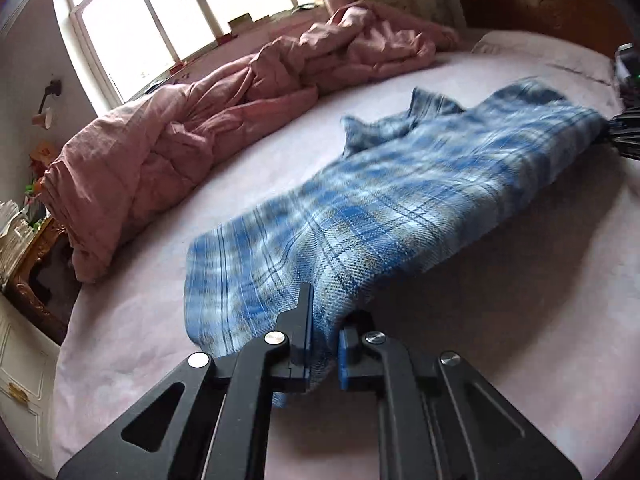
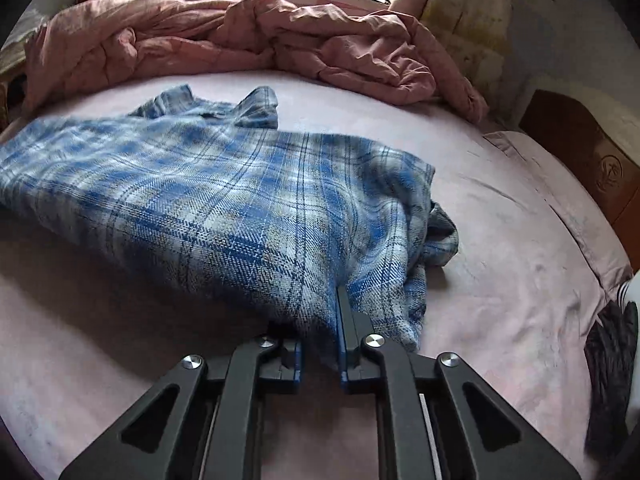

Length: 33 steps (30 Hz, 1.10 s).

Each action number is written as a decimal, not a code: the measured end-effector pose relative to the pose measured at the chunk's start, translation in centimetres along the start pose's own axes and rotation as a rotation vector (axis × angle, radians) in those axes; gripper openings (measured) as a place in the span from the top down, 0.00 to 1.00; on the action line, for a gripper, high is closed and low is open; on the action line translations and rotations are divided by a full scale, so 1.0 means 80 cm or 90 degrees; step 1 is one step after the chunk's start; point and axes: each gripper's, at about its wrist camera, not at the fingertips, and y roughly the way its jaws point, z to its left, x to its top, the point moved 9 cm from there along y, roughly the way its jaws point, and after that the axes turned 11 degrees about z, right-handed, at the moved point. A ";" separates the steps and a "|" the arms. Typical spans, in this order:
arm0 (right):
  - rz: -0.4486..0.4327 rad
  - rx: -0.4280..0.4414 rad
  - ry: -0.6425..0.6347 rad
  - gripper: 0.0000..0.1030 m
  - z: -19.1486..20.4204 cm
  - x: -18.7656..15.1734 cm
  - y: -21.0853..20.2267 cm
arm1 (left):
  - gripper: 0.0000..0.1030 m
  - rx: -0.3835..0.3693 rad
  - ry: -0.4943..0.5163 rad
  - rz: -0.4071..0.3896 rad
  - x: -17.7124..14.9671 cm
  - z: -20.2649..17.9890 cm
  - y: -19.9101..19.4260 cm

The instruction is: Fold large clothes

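One blue plaid shirt [image 1: 400, 200] lies on a pink bed sheet [image 1: 520, 320], just in front of one rumpled pink quilt [image 1: 200, 120]. The left gripper [image 1: 324, 332] and right gripper [image 2: 320, 336] are each clamped on the shirt's near edge. The cloth looks soft, light and floppy, so the corners seem best for holding.

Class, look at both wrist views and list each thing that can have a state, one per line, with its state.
Plaid shirt: partly folded, near edge lifted off the bed.
Left gripper: shut on the shirt.
Right gripper: shut on the shirt.
Pink duvet: crumpled at the bed's far side.
Bed sheet: spread, lightly creased.
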 end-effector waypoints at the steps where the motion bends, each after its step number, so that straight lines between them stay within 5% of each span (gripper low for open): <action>1: 0.003 0.015 0.009 0.88 -0.003 -0.009 -0.013 | 0.91 -0.016 -0.005 -0.006 -0.011 -0.002 -0.016; 8: -0.070 0.139 0.023 0.87 0.012 -0.123 -0.104 | 0.89 -0.103 -0.056 -0.014 -0.083 -0.012 -0.070; 13: -0.073 0.101 0.016 0.77 0.021 -0.170 -0.115 | 0.62 -0.129 -0.104 -0.063 -0.085 -0.008 -0.107; 15: -0.078 0.119 0.036 0.75 0.020 -0.177 -0.126 | 0.48 -0.156 -0.112 -0.089 -0.087 -0.012 -0.126; 17: -0.084 0.156 0.062 0.71 0.017 -0.186 -0.138 | 0.46 -0.179 -0.129 -0.110 -0.088 -0.012 -0.142; 24: -0.146 0.219 0.132 0.63 0.023 -0.163 -0.175 | 0.42 -0.191 -0.203 -0.107 -0.064 -0.021 -0.140; 33: -0.076 0.233 0.153 0.63 0.079 -0.111 -0.117 | 0.42 -0.173 -0.197 -0.047 -0.043 -0.090 -0.070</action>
